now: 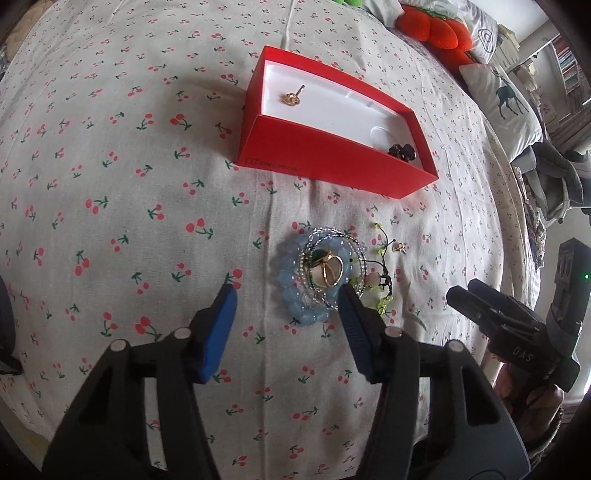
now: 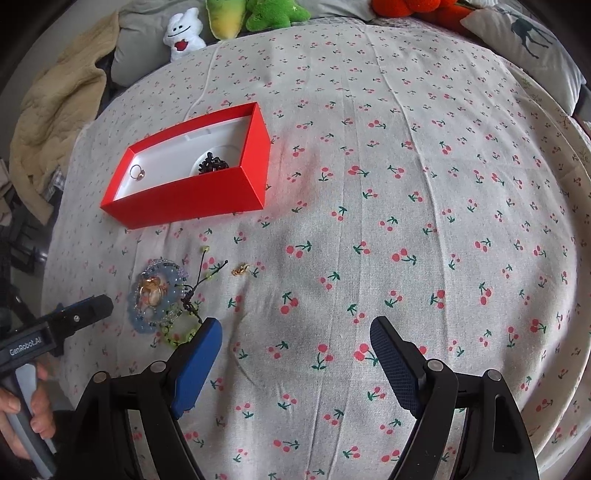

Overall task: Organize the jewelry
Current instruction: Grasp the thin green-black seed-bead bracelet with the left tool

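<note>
A red box (image 1: 332, 166) with a white lining lies open on the cherry-print sheet. It holds a gold ring (image 1: 290, 98) and a black piece (image 1: 402, 151). Nearer me is a heap of jewelry: a pale blue bead bracelet (image 1: 295, 302), a gold ring (image 1: 328, 273) on top, and a black cord with green beads (image 1: 384, 302). My left gripper (image 1: 287, 291) points down at the heap, open. Its right pad touches the bracelet's edge and its left pad stands clear. A small gold earring (image 2: 240, 268) lies apart. My right gripper (image 2: 295, 325) is open over bare sheet, right of the heap (image 2: 155, 291).
Plush toys (image 2: 258, 14) and a white one (image 2: 184, 33) line the far edge of the bed. An orange cushion (image 1: 436, 29) and a deer-print pillow (image 1: 506, 96) lie at the far right. A beige blanket (image 2: 55, 110) is bunched at the left. A hand (image 2: 22, 417) holds the left gripper's handle.
</note>
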`<state>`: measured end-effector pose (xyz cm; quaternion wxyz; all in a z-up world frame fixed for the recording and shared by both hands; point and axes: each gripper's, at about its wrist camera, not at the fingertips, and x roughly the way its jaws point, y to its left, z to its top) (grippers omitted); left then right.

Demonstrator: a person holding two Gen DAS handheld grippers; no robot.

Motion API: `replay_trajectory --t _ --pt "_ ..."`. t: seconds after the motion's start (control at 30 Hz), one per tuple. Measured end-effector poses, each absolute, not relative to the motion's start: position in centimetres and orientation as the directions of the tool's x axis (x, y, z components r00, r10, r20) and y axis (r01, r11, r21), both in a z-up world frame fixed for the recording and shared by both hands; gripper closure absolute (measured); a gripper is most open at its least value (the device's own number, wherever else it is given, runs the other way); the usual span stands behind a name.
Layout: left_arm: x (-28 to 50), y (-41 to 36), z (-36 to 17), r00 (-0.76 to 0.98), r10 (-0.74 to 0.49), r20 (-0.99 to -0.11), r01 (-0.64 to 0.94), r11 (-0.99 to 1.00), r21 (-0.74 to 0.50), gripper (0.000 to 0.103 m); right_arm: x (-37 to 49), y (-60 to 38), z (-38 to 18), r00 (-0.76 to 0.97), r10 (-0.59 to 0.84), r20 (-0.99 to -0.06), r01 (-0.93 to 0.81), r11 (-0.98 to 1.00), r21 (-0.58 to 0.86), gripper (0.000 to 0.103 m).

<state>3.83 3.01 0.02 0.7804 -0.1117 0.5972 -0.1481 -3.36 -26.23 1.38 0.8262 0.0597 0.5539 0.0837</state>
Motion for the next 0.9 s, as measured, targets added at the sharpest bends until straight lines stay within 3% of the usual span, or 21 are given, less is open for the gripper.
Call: replay_trajectory --t 0.1,0.2,0.6,0.7,0.9 --pt "3.9 2.2 -0.2 0.236 -0.371 -0.898 0.117 0.929 -0.352 0.076 -3.4 -26.1 1.3 0.37 0.207 -0.906 -0.075 0.978 0.193 0.019" --pt "4.1 1.7 -0.5 0.22 -0.388 -0.895 0.13 0.921 -0.367 0.089 -3.3 -26.1 1.3 0.368 0.209 -0.906 -0.073 0.978 0.196 0.019" --pt "4.8 -0.2 -2.0 0.194 -0.35 -0.917 0.11 0.936 -0.334 0.091 -3.3 -25.6 1.1 0.364 0.224 -0.904 -0.075 0.975 0.211 0.019" --pt "4.8 -0.5 -2.0 0.211 -0.314 -0.926 0.114 0.948 -0.296 0.099 -3.3 -25.4 1.1 0.363 0.224 -0.904 -0.076 0.975 0.211 0.019" --pt "4.3 -0.2 -0.8 0.248 -0.312 -0.917 0.145 0.948 -0.284 0.1 -3.2 -25.1 1.2 0.367 0.232 -0.901 -0.081 0.973 0.218 0.019"
